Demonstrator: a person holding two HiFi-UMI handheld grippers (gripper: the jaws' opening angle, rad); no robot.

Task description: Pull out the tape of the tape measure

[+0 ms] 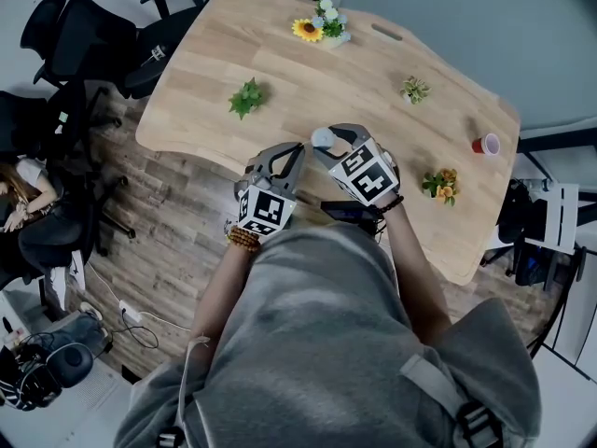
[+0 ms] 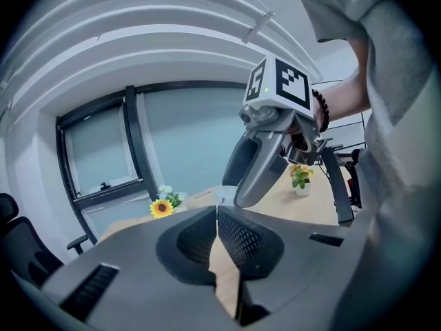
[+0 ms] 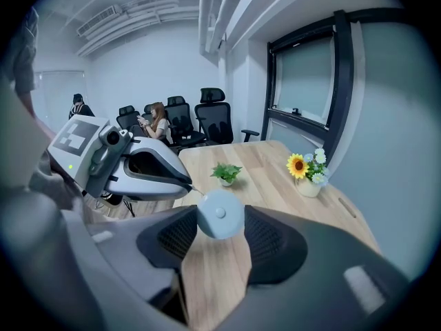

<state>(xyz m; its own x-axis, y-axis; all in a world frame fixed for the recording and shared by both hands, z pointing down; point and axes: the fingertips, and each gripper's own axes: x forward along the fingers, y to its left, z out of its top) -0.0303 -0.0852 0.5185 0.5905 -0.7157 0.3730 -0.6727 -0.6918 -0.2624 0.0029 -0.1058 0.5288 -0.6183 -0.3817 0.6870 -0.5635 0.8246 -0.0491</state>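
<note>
A small round pale-blue tape measure (image 3: 220,214) sits pinched between the pads of my right gripper (image 3: 220,221), which is shut on its sides. In the head view it (image 1: 322,138) shows at the tip of the right gripper (image 1: 328,142), over the near edge of the wooden table (image 1: 280,59). My left gripper (image 1: 299,148) points at it from the left with its jaws closed. In the right gripper view the left gripper's tip (image 3: 187,183) almost touches the case, and a thin short strip runs between them. In the left gripper view the pads (image 2: 238,236) meet, hiding anything between them.
On the table stand a sunflower vase (image 1: 322,28), a green plant (image 1: 246,96), a small plant (image 1: 415,89), an orange-flower pot (image 1: 440,185) and a red cup (image 1: 485,144). Black office chairs (image 1: 75,45) and a seated person (image 1: 14,194) are at the left.
</note>
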